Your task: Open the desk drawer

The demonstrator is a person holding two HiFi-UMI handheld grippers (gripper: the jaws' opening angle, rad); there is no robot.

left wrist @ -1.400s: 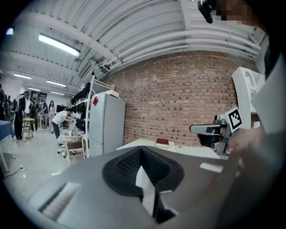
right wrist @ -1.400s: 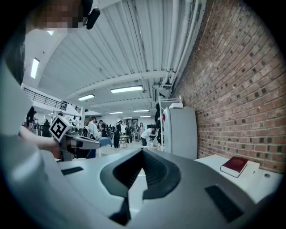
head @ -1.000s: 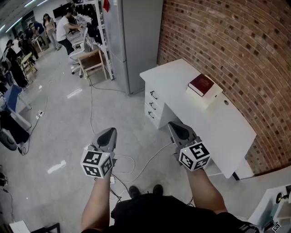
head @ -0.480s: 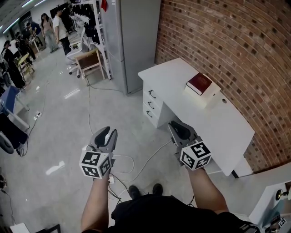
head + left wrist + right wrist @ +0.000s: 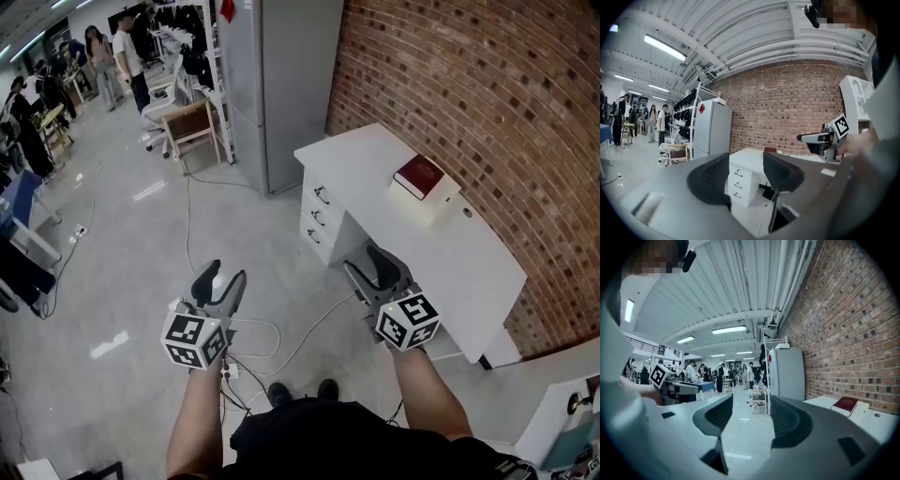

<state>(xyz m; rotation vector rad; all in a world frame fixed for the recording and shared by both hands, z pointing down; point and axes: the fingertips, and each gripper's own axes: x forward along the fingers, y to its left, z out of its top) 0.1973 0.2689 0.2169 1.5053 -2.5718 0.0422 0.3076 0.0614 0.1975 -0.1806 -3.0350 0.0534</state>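
Observation:
A white desk (image 5: 469, 253) stands against the brick wall at the right of the head view. Its three stacked drawers (image 5: 317, 218) face left, all closed, each with a small dark handle; they also show in the left gripper view, drawers (image 5: 737, 183). My left gripper (image 5: 218, 278) hangs over the floor, well short of the drawers, its jaws opening with nothing between them. My right gripper (image 5: 371, 262) hovers by the desk's near side, to the right of the drawers, its jaws also opening and empty. In the right gripper view the gripper (image 5: 746, 420) points past the desk along the room.
A dark red book (image 5: 418, 175) lies on a white box on the desk top. A grey cabinet (image 5: 281, 84) stands beyond the desk, a wooden chair (image 5: 195, 127) left of it. Cables (image 5: 272, 337) trail over the floor by my feet. People stand far back (image 5: 117, 52).
Both grippers were shut a second ago and now stand with their jaws apart. The left gripper has shifted slightly forward over the floor; the right has stayed put.

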